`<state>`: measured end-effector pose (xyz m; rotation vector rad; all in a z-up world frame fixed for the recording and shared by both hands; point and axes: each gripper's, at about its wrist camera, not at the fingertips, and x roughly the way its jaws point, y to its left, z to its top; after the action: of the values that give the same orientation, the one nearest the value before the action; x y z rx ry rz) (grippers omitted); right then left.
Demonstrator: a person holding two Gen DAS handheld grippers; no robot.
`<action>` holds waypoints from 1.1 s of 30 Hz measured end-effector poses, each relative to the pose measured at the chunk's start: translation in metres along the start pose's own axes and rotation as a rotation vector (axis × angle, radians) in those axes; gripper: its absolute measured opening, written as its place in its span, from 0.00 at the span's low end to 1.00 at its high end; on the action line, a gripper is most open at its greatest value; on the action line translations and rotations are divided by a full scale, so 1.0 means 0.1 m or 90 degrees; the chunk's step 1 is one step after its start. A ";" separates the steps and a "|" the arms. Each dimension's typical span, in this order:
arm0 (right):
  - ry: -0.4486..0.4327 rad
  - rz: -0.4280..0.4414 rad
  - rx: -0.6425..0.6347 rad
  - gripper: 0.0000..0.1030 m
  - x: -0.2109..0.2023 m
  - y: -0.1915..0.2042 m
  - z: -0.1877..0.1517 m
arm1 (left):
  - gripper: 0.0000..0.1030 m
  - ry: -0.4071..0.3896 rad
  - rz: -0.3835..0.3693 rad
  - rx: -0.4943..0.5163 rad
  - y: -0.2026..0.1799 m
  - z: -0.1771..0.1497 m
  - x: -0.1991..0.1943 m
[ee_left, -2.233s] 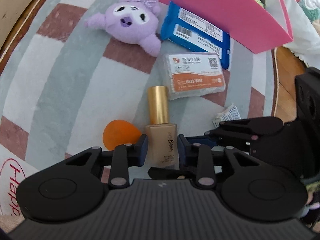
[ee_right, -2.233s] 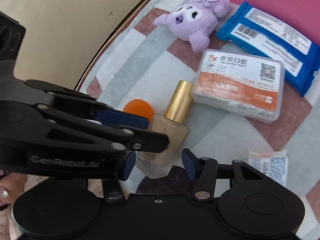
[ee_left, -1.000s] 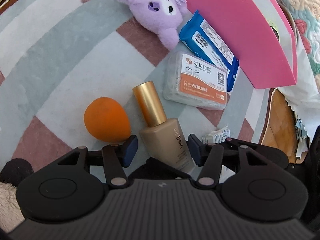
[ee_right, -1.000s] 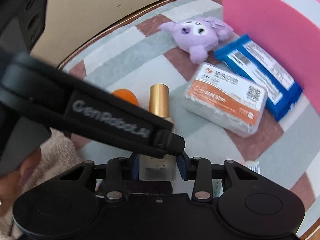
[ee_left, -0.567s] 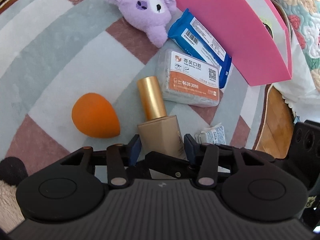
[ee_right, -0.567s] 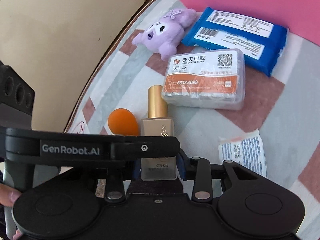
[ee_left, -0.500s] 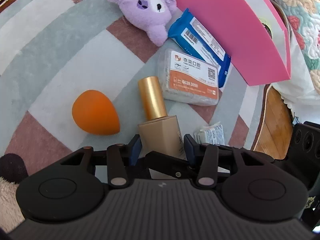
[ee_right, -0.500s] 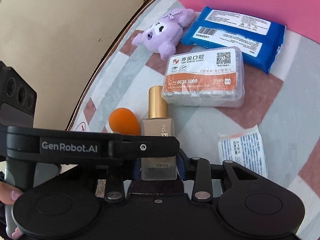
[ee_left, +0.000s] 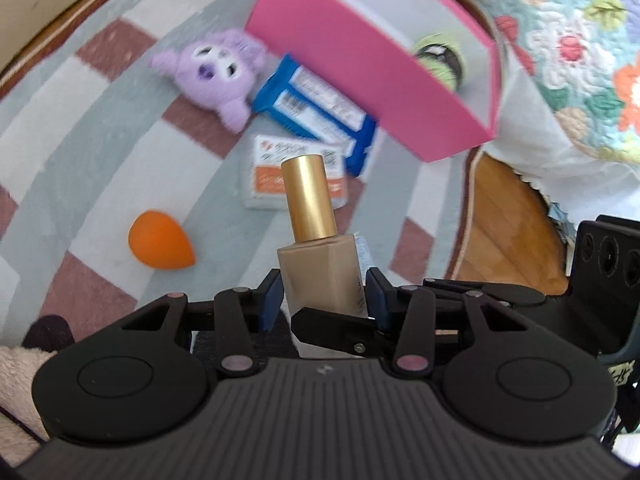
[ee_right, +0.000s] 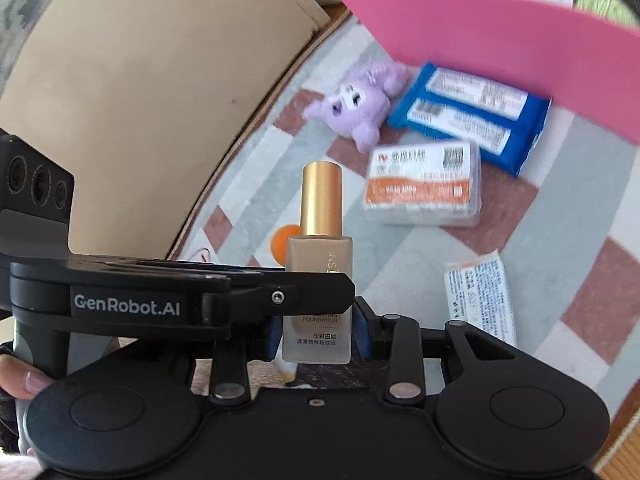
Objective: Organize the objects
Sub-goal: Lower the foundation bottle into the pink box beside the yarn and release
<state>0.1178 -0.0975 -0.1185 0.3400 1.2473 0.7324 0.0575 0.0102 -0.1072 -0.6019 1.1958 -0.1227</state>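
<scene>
Bottle (ee_left: 320,256) sits up off the rug (ee_left: 100,120), and your right claw (ee_right: 318,330) is clamped on its bottom end. Your left claw (ee_left: 322,300) has its fingers just beside the bottle, but you cannot tell if they squeeze it. The pink box (ee_left: 360,64) is up ahead.

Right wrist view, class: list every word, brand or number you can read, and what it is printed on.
"GenRobot.AI": side of the left gripper.
"FOUNDATION", then "印彩巴哈": foundation bottle.
Orange-and-white box, blue pack, white sachet: print too blurred to read.
</scene>
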 end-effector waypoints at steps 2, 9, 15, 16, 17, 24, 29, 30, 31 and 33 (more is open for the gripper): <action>-0.010 -0.002 -0.010 0.40 -0.13 0.07 0.04 | 0.42 -0.007 -0.003 0.017 -0.10 0.04 -0.11; -0.046 -0.012 -0.045 0.40 -0.50 0.29 0.18 | 0.42 -0.029 -0.002 0.075 -0.46 0.19 -0.48; -0.082 -0.031 -0.074 0.40 -0.80 0.45 0.35 | 0.42 -0.049 0.008 0.127 -0.76 0.39 -0.71; -0.088 -0.031 -0.069 0.40 -0.84 0.45 0.39 | 0.42 -0.053 0.008 0.135 -0.81 0.43 -0.73; -0.093 -0.032 -0.066 0.39 -0.88 0.45 0.44 | 0.41 -0.058 0.008 0.144 -0.87 0.49 -0.76; -0.154 -0.060 -0.078 0.39 -1.14 0.39 0.84 | 0.42 -0.101 -0.002 0.187 -1.18 0.94 -0.77; -0.182 -0.086 -0.060 0.39 -1.22 0.25 1.17 | 0.42 -0.108 -0.009 0.176 -1.32 1.36 -0.60; -0.187 -0.090 -0.052 0.39 -1.21 0.20 1.25 | 0.42 -0.109 -0.008 0.178 -1.34 1.43 -0.55; -0.189 -0.094 -0.045 0.39 -1.20 0.14 1.35 | 0.42 -0.110 -0.005 0.179 -1.36 1.52 -0.49; -0.193 -0.093 -0.025 0.39 -1.15 0.00 1.50 | 0.42 -0.111 -0.005 0.172 -1.38 1.70 -0.33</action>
<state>0.2434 -0.1514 0.0116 0.3110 0.9590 0.5558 0.2278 -0.0291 0.0285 -0.3712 0.9876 -0.2301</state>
